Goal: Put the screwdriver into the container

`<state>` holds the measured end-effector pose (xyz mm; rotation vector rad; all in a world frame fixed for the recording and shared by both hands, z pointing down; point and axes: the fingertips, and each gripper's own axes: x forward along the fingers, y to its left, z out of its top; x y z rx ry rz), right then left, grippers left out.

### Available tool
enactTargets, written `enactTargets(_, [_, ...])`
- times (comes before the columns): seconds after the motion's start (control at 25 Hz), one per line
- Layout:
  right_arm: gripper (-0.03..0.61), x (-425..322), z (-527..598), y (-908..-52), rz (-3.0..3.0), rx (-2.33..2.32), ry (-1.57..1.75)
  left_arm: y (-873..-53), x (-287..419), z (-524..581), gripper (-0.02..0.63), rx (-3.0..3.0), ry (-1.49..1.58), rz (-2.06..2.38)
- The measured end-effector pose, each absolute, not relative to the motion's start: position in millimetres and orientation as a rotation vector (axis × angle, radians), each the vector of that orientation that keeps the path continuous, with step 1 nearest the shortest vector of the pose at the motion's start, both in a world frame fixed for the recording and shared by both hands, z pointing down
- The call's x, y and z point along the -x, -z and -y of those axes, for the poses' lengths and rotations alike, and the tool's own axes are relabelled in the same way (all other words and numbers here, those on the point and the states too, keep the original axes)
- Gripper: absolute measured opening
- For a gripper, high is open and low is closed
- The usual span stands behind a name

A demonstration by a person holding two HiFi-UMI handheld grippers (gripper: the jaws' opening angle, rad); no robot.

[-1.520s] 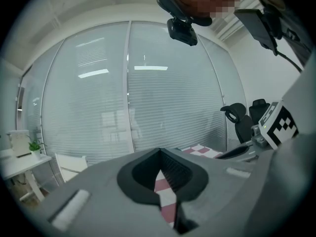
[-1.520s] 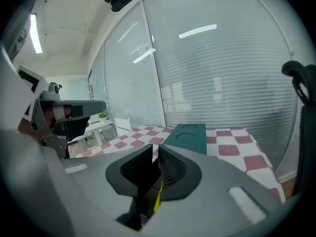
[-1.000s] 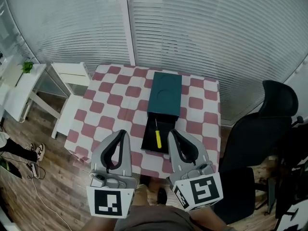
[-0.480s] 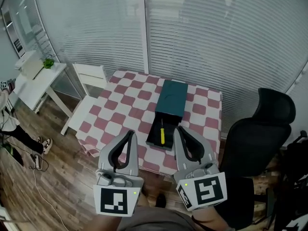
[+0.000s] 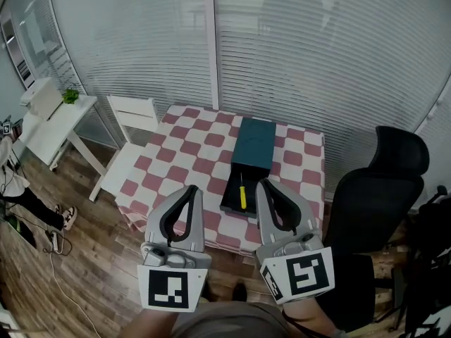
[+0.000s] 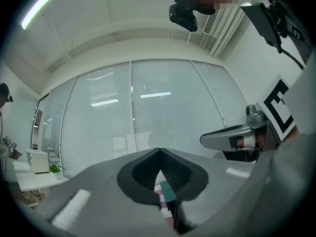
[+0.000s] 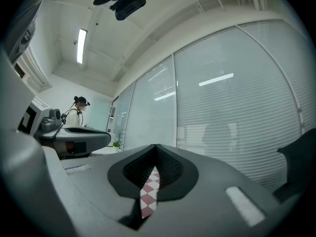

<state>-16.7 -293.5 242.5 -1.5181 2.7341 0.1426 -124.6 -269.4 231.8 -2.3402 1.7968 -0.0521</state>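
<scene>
A yellow-handled screwdriver [image 5: 243, 198] lies inside the black open tray [image 5: 231, 204] that sticks out of the teal container [image 5: 254, 143] on the checkered table [image 5: 189, 153]. Both grippers hang close to my body, short of the table's near edge. My left gripper [image 5: 191, 188] is shut with nothing in it, left of the tray. My right gripper [image 5: 265, 184] is shut and empty too, just right of the tray. In the left gripper view the closed fingertips [image 6: 159, 150] frame a sliver of the teal container [image 6: 168, 192]. The right gripper view shows only checkered cloth [image 7: 148, 191] below its tips [image 7: 155, 146].
A white chair [image 5: 131, 128] and a white side table [image 5: 51, 118] with a small plant [image 5: 70, 94] stand to the left. A black office chair [image 5: 384, 182] is at the right. Blinds cover the windows behind. A person stands far off [image 7: 79, 113].
The head camera has lifted and shifted, so the table sits a little further right and lower. Both grippers stay shut in the same pose. The screwdriver has not moved in the tray.
</scene>
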Motion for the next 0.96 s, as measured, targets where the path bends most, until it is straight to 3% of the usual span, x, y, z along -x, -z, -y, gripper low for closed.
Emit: enactTargets(0.96, [0.024,44,295,-248,-2.684,1.61,-0.135,-233,157,281,0.002,2.397,0.031,-1.716])
